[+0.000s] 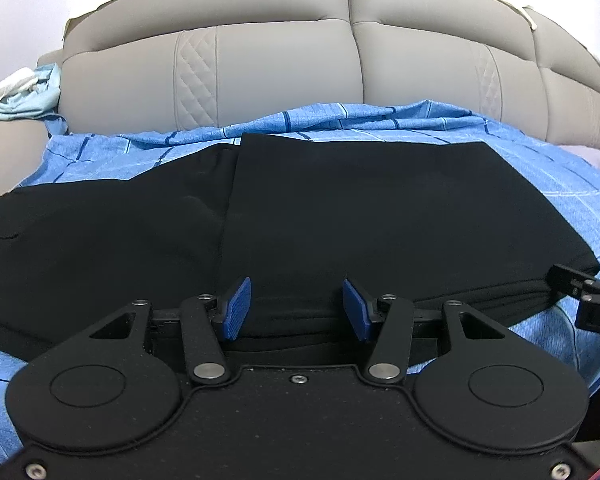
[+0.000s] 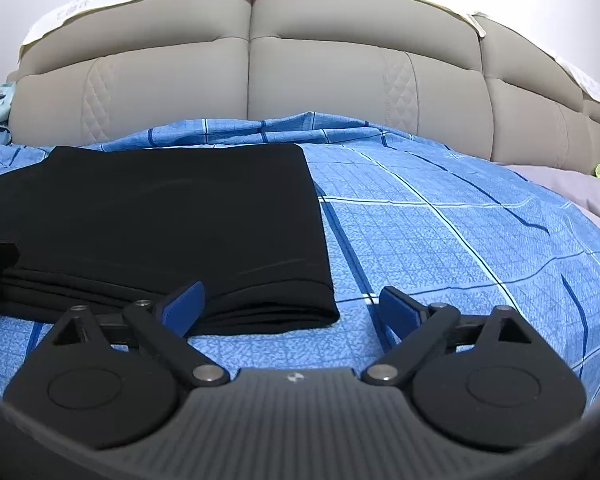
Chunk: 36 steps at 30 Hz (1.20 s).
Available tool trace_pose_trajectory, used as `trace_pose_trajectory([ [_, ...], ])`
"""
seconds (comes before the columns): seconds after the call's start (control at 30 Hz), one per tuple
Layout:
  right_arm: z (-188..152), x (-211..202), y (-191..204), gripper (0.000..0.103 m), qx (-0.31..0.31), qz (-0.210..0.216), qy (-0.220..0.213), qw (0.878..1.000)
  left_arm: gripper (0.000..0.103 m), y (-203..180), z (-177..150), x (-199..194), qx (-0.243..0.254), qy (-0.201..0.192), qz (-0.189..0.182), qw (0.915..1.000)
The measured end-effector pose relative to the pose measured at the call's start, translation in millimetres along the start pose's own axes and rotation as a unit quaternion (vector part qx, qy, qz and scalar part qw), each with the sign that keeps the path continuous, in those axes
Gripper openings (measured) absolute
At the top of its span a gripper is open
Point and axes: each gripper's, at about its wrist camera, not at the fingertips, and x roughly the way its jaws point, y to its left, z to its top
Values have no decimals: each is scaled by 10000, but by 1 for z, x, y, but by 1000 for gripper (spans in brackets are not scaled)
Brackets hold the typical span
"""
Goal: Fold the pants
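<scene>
Black pants [image 1: 340, 208] look soft, light and floppy on the bed [image 2: 460, 220], so pinch the stacked near edge; left tongs [image 1: 297, 308] and right tongs [image 2: 290, 312] both gape, holding nothing.

Bed [image 2: 440, 216] in blue checked sheet, folded black pants [image 2: 172, 216] lying on it

Pants [image 1: 340, 208]: black cloth, smooth, matt. Sheet [image 2: 460, 232]: blue checked cotton-like cloth, wrinkled. Headboard [image 1: 284, 68]: grey leather-like padding, quilted panels, slight sheen. Left gripper [image 1: 296, 306]: matt black plastic, ribbed blue pads [image 1: 238, 308].
</scene>
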Motion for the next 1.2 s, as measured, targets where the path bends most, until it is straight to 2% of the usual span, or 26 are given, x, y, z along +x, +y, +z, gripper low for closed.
trace_pose_trajectory([
  [0.33,-4,3,-9,101,101,153,72,9998,51,-2,-1,1,43,-5,65,10000],
  [0.57,4,-6,-4,100,-133,78,-29,9999,51,-3,-4,0,54,-59,94,9999],
  [0.7,18,-6,5,99,-122,381,-259,9989,52,-3,-5,-1,79,-87,100,9999],
  [0.87,34,11,30,89,-288,1062,-357,9933,52,-3,-5,-1,60,-99,95,9999],
  [0.97,35,24,44,84,-427,1305,-308,9900,53,-3,-6,-1,68,-105,116,9999],
  [1.07,28,33,52,83,-642,1370,-174,9883,54,-3,-6,-1,44,-109,120,9999],
  [1.13,20,31,54,82,-876,1304,-291,9872,54,-3,-7,-2,51,-118,117,9998],
  [1.2,16,30,52,86,-987,1163,-335,9877,54,-2,-8,-2,63,-128,99,9998],
])
